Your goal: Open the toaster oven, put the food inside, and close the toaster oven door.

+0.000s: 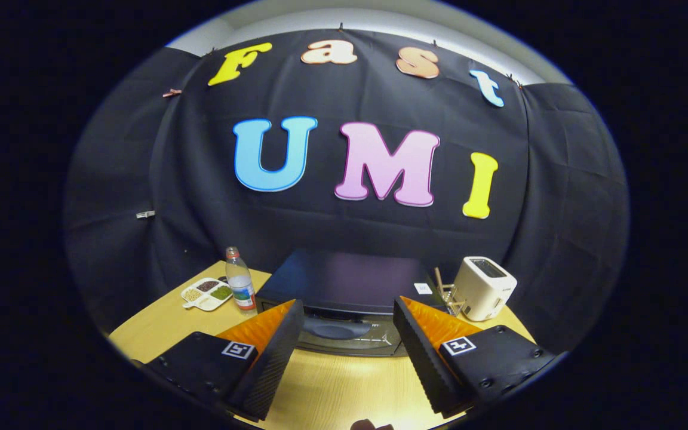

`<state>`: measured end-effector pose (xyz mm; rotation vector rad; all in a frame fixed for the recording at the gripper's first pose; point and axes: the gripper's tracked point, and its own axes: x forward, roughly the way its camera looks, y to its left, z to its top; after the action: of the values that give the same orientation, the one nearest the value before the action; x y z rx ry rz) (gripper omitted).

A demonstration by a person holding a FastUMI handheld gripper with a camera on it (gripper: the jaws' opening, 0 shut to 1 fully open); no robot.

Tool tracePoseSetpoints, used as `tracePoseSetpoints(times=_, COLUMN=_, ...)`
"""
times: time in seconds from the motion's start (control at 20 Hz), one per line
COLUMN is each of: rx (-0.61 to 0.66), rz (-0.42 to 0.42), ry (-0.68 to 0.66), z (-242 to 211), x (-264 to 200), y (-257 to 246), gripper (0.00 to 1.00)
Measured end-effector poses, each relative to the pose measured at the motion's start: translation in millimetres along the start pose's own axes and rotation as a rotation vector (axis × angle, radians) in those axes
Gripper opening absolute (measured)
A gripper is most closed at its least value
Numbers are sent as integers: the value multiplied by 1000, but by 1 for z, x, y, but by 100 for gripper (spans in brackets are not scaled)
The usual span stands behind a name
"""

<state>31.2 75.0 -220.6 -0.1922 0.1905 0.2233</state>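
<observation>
Black toaster oven (pixel 344 286) on a wooden table (pixel 332 388), door closed, just ahead of the gripper (pixel 349 319), fingers spread wide holding nothing, water bottle (pixel 240 282) and divided snack tray (pixel 205 294) left, white toaster (pixel 484 288) right.

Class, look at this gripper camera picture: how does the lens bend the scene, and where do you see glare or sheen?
In the gripper view, the fisheye lens bows the table's edges and the cloth wall into curves; a soft purplish sheen lies on the toaster oven's dark top; the white toaster looks bright yet sharp; the open gripper has crisp fingers and holds nothing.
</observation>
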Motion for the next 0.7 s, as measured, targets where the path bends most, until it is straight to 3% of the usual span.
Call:
tracePoseSetpoints(times=0.25, rx=-43, rz=14, ry=-154, z=61, x=-56, y=0, gripper=98)
tracePoseSetpoints(times=0.5, rx=50, rz=0, ry=-142, z=89, x=-89, y=-1, gripper=98)
tracePoseSetpoints(times=0.7, rx=35, rz=-50, ry=-146, z=112, x=-101, y=-18, gripper=98)
